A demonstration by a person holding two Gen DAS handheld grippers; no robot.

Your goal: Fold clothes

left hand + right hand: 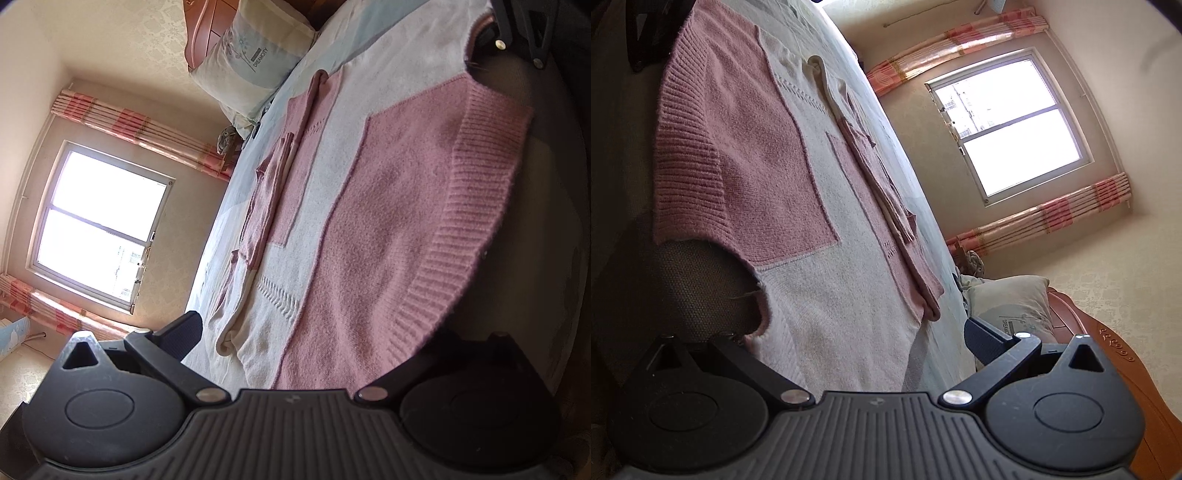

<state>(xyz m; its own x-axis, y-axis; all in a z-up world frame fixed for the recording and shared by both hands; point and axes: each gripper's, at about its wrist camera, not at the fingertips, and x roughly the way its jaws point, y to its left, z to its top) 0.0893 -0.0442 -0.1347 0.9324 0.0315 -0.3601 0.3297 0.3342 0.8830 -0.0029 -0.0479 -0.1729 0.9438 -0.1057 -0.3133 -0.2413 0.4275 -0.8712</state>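
The sweater [388, 229] lies flat on the bed [236, 206]. Its ribbed hem [476, 221] is near both grippers, and its long way runs off toward the window [99, 225]. The left gripper [317, 350] and right gripper [849, 339] each have their fingers wide apart over a hem corner, pinching nothing.

left wrist: low, near hem | right wrist: opposite corner (both share sweater [388, 229])
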